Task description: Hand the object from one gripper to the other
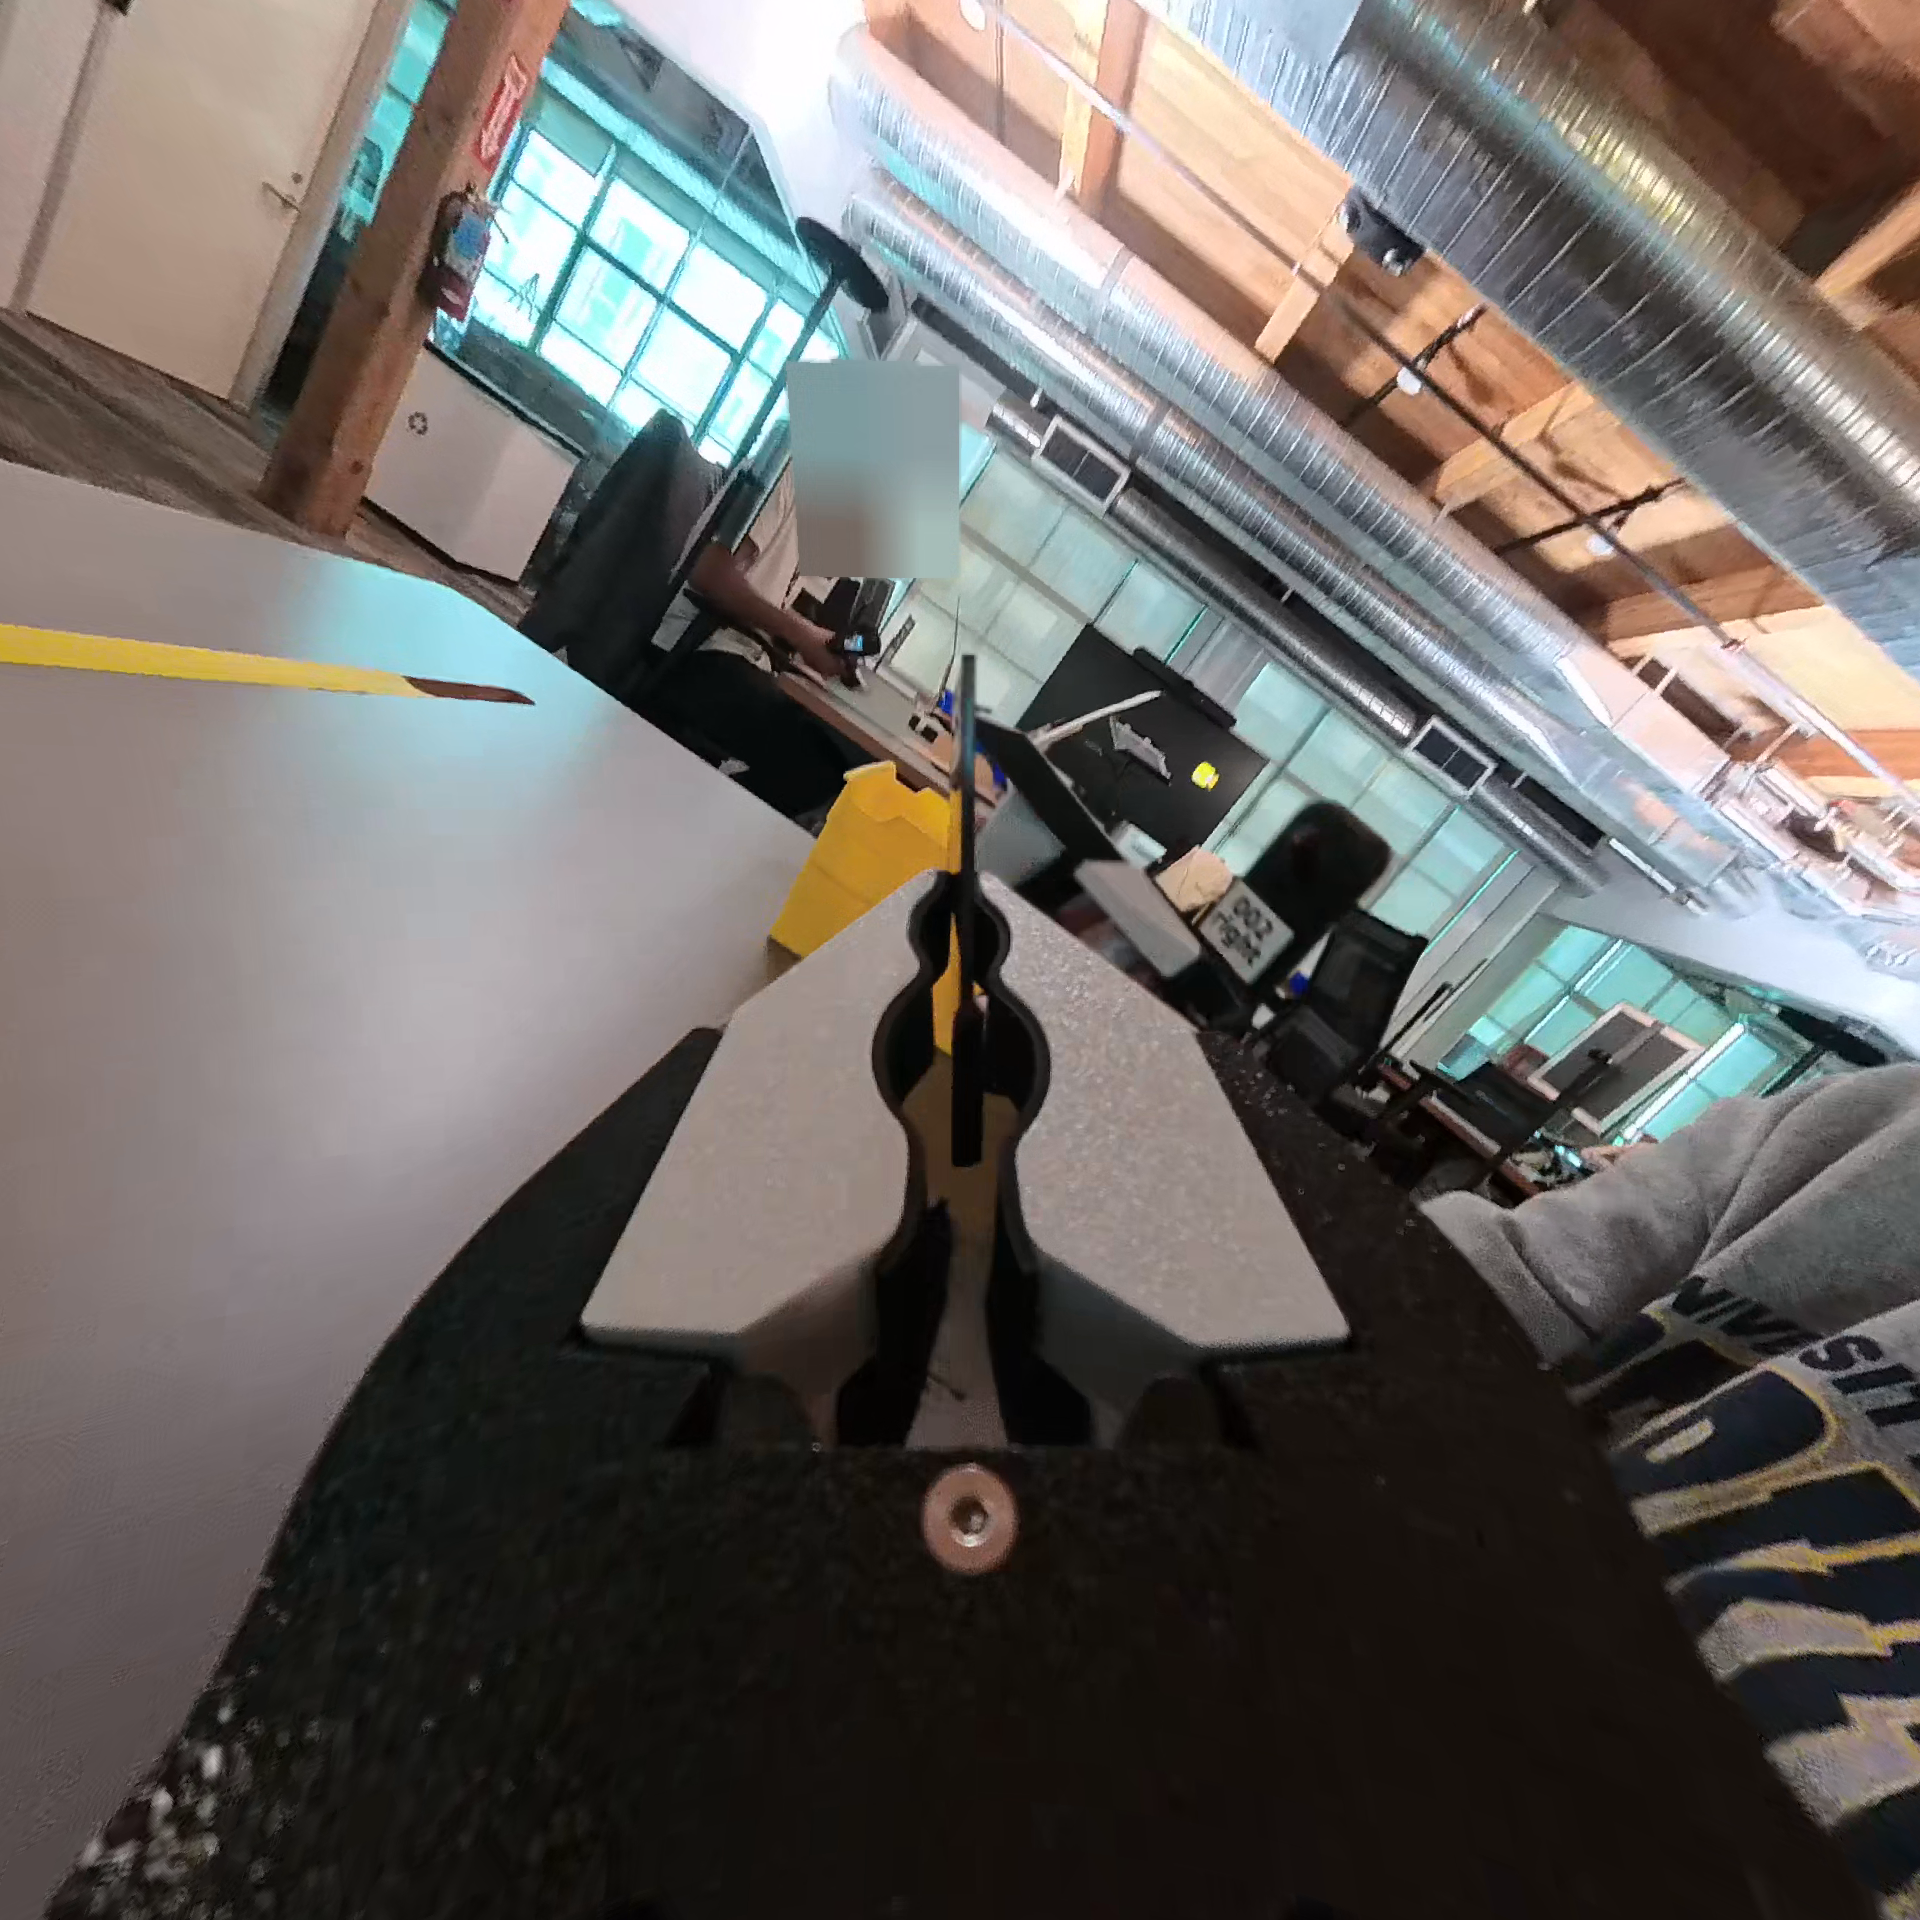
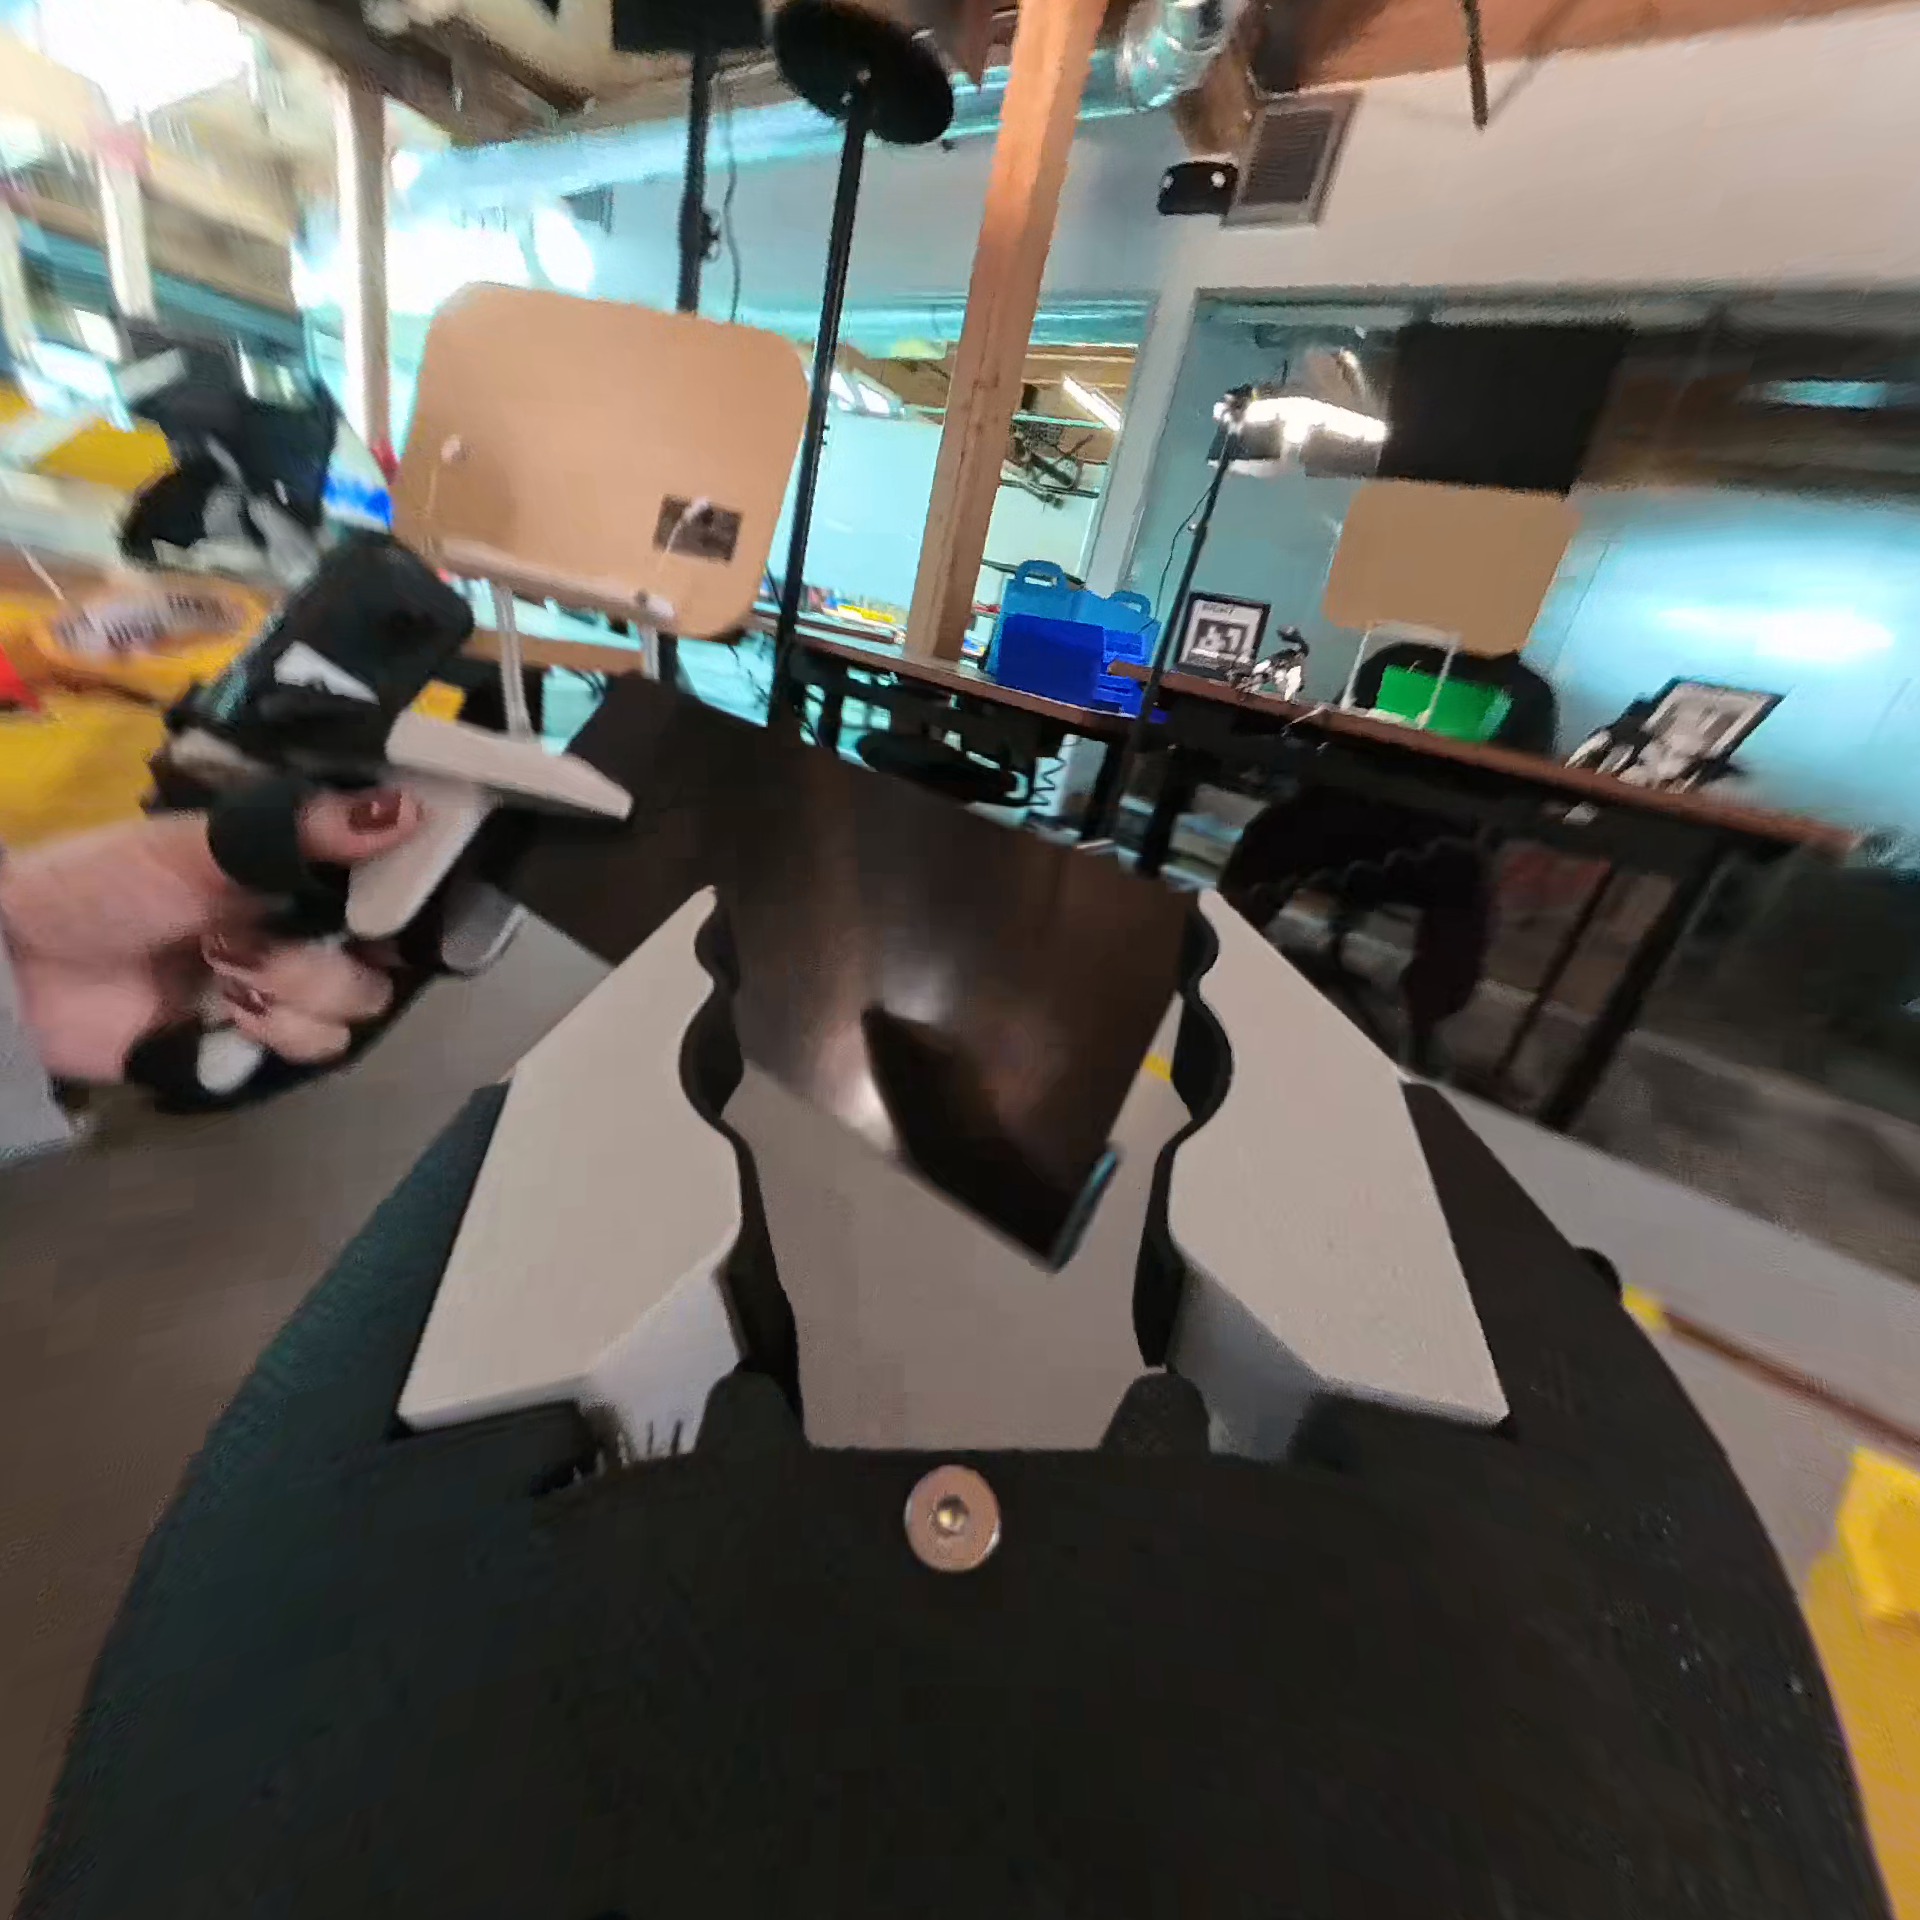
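Note:
In the left wrist view my left gripper [image 1: 961, 883] is shut on a thin black flat plate [image 1: 967, 790]. The plate shows edge-on and sticks out forward past the fingertips. In the right wrist view the same plate [image 2: 894, 883] shows as a broad glossy black sheet. It reaches from the left gripper [image 2: 561, 790] at the left into the space between my right fingers. A gloved hand [image 2: 125, 935] holds that left gripper. My right gripper [image 2: 956, 935] is open wide, with its white fingers [image 2: 623, 1091] on either side of the plate's near corner and not pressing on it.
A white table [image 1: 312, 935] with a yellow tape strip [image 1: 208, 660] lies to the left, with a yellow bin [image 1: 862, 852] beyond its edge. A seated person [image 1: 748, 623] is farther back. Brown tables with blue bins [image 2: 1060, 644], cardboard panels [image 2: 603, 447] and a wooden post [image 2: 997, 364] stand ahead.

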Motion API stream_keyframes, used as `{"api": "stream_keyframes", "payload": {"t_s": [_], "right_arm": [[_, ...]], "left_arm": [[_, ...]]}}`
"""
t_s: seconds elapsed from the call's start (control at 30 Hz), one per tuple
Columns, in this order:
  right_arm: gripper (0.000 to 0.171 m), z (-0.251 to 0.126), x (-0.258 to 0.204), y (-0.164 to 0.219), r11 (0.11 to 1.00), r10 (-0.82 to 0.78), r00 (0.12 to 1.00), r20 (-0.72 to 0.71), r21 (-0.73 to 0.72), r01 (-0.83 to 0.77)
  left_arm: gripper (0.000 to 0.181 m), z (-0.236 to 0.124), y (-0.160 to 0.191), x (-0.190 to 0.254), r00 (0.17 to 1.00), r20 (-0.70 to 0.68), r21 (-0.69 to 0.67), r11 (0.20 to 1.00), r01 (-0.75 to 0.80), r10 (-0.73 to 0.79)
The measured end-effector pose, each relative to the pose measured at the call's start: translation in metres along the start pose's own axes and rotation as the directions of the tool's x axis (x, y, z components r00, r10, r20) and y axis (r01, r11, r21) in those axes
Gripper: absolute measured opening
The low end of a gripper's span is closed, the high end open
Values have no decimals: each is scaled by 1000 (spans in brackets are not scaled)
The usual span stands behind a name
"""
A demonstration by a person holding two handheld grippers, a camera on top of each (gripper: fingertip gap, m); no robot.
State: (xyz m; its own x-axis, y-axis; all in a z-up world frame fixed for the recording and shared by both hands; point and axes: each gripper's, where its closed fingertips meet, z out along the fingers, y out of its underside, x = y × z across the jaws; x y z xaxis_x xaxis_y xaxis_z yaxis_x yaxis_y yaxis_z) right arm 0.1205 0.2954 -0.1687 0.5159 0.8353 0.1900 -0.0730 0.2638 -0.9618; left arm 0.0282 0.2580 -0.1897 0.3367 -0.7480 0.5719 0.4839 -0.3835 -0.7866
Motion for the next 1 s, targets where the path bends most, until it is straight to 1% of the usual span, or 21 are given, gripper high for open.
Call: {"api": "stream_keyframes", "payload": {"t_s": [0.07, 0.13, 0.23, 0.3, 0.33, 0.43, 0.5, 0.53, 0.6, 0.67, 0.77, 0.87, 0.93, 1.0], "right_arm": [[85, -1, 7, 3, 989, 146, 989, 30, -7, -146], [84, 0, 4, 13, 952, 304, 947, 104, -78, -297], [80, -1, -15, 29, 845, 529, 812, 246, -241, -477], [72, -5, -33, 35, 774, 630, 704, 329, -349, -529], [72, -7, -40, 38, 752, 654, 670, 350, -392, -529], [65, -12, -67, 49, 745, 654, 633, 413, -499, -444], [57, -17, -87, 52, 749, 644, 606, 466, -546, -376], [49, -20, -96, 53, 749, 641, 589, 492, -566, -344], [24, -24, -110, 53, 758, 630, 562, 536, -582, -294], [4, -24, -114, 52, 771, 615, 564, 552, -573, -279], [1, -20, -108, 47, 777, 613, 572, 545, -546, -313], [0, -16, -95, 38, 784, 615, 585, 529, -493, -377], [0, -13, -86, 31, 776, 630, 582, 515, -455, -437], [0, -11, -77, 24, 751, 661, 559, 501, -428, -503]], "left_arm": [[0, -2, 3, 3, 1000, -11, -33, 999, -14, 14], [0, -3, 5, 7, 999, -30, -57, 998, -36, 34], [0, -3, 8, 11, 997, -50, -77, 995, -57, 53], [0, -1, 11, 12, 997, -59, -91, 994, -60, 55], [0, -1, 11, 15, 996, -80, -90, 994, -56, 48], [0, 3, 11, 22, 991, -123, -83, 995, -62, 52], [0, 6, 11, 26, 989, -137, -78, 995, -67, 56], [0, 7, 10, 29, 987, -150, -70, 995, -66, 55], [0, 9, 9, 34, 983, -179, -57, 997, -58, 47], [0, 10, 8, 34, 983, -178, -44, 998, -47, 39], [2, 10, 0, 35, 981, -193, 14, 999, -31, 33], [41, 9, -8, 28, 984, -177, 60, 998, 24, -13], [52, 10, -7, 23, 988, -155, 60, 998, 29, -20], [62, 13, -5, 16, 995, -93, 63, 997, -38, 44]]}}
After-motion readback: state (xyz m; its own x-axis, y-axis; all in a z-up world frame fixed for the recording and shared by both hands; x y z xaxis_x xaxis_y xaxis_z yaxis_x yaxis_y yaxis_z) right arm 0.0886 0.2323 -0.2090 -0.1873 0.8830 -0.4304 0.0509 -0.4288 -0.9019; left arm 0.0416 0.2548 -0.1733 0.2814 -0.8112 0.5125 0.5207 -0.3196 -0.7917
